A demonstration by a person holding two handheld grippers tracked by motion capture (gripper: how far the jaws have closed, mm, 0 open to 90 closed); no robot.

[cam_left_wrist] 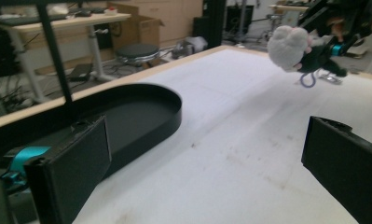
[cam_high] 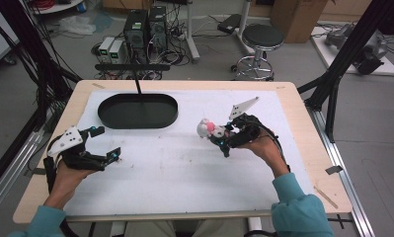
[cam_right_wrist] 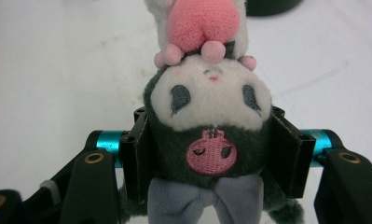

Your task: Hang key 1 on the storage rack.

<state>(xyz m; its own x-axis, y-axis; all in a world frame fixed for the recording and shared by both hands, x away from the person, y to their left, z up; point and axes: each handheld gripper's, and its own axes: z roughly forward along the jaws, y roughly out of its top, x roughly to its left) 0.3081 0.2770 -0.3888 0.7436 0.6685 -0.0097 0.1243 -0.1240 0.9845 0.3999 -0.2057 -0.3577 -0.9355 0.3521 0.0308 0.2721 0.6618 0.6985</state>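
Right gripper view has the right gripper (cam_right_wrist: 211,154) clenched on a small grey-and-white plush toy (cam_right_wrist: 210,116) with pink trim, held above the white table mat (cam_high: 184,163). Left gripper (cam_high: 107,143) hangs released, holding nothing. Judged step: carrying the toy; next, swing it toward ten o'clock over the black oval tray (cam_high: 137,110) and let go. No readable writing.

High view: cam up above, looks down at whole table (cam_high: 184,168). Left gripper view: low, looks across table, far from plush toy (cam_left_wrist: 288,46). Right gripper view: very close to same toy.
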